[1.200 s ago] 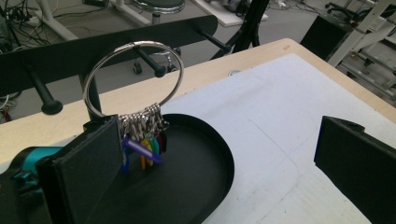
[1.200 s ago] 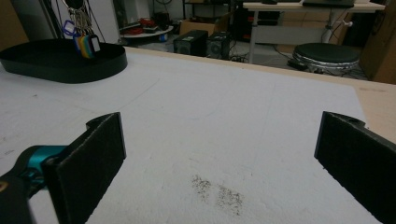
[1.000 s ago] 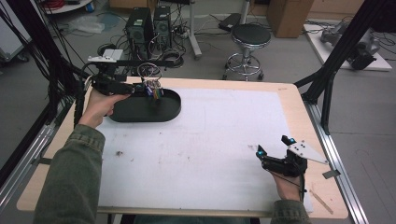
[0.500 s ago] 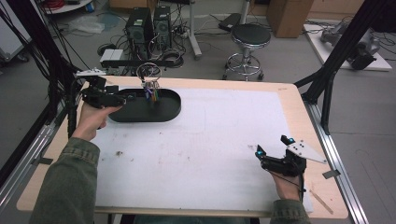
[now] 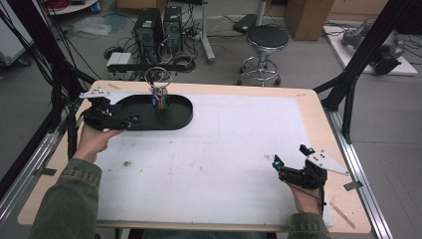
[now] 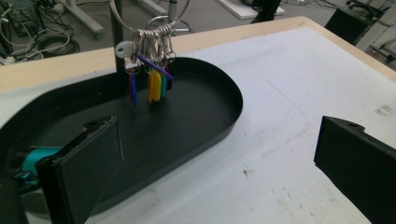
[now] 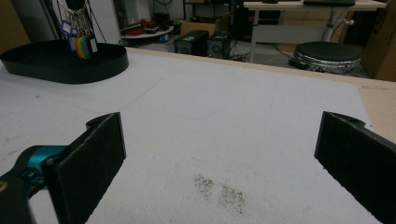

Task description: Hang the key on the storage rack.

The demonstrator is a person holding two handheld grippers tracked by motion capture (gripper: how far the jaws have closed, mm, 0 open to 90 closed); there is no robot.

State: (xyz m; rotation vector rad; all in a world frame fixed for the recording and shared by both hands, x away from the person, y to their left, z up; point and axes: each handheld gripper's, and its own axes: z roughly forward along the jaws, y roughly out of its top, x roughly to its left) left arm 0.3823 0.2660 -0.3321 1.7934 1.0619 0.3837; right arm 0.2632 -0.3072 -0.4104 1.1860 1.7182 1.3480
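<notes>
Bunch of colored key tags hanging on rings from a wire stand, upright inside the black oval tray at the far left of the white mat; seen also in my left gripper view. My left gripper hovers at the tray's near-left rim, jaws spread wide, nothing between them, short of the tags. My right gripper rests near the mat's near right corner, well apart from the tray, jaws likewise spread and empty.
</notes>
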